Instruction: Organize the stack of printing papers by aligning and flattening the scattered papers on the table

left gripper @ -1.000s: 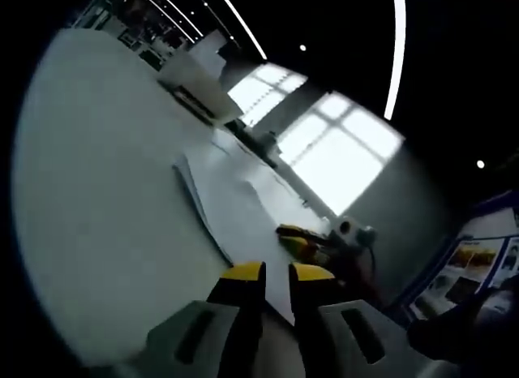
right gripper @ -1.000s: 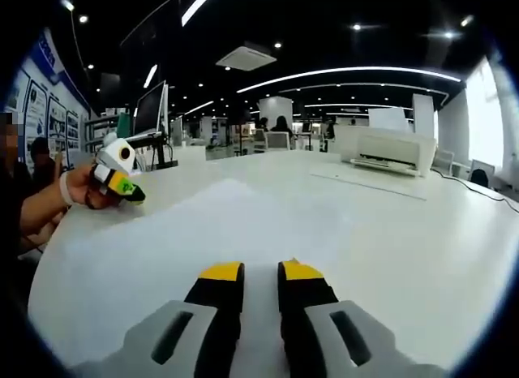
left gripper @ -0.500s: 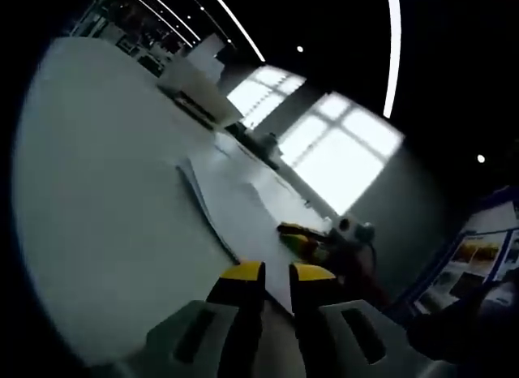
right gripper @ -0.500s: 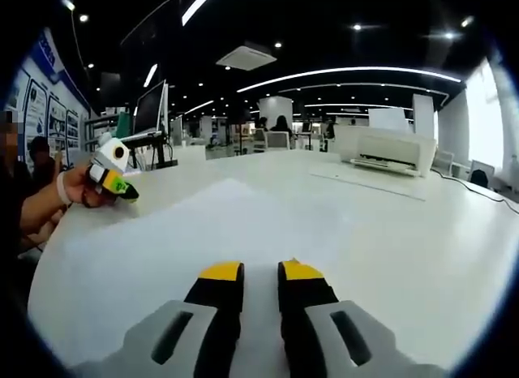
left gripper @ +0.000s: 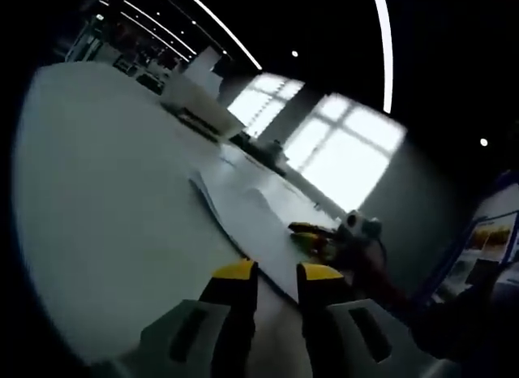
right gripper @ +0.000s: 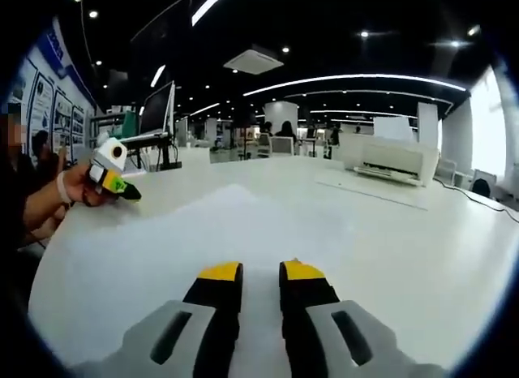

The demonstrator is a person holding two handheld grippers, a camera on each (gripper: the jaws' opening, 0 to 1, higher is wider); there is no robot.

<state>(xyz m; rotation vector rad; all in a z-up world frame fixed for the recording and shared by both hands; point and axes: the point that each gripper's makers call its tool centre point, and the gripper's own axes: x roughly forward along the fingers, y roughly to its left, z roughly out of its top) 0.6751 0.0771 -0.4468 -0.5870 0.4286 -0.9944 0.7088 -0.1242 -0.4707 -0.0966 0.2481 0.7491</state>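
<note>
Paper [right gripper: 203, 232] lies in a loose white stack on the pale counter [right gripper: 422, 248], spread across the near part of the top just ahead of the right gripper [right gripper: 261, 274]; in the right gripper view its sheets run from the yellow-tipped jaws toward the counter's left edge. The right gripper's jaws stand narrow, a slim gap between the tips, with nothing gripped, hovering over the near edge of the paper. In the left gripper view the same stack [left gripper: 251, 212] shows as uneven sheets with offset edges and one raised fold, lying between the left gripper [left gripper: 276, 272] and the right gripper [left gripper: 320, 236] seen across the pile. The left gripper's jaws are also narrow and empty, at the paper's near corner. In the right gripper view a hand [right gripper: 69, 191] holds the left gripper [right gripper: 122, 187] at the counter's left edge. A white printer [right gripper: 393, 155] sits near the far right edge, with a flat sheet [right gripper: 369, 187] just before it. Wall posters [right gripper: 36, 94] on the left carry writing too small to read.
</note>
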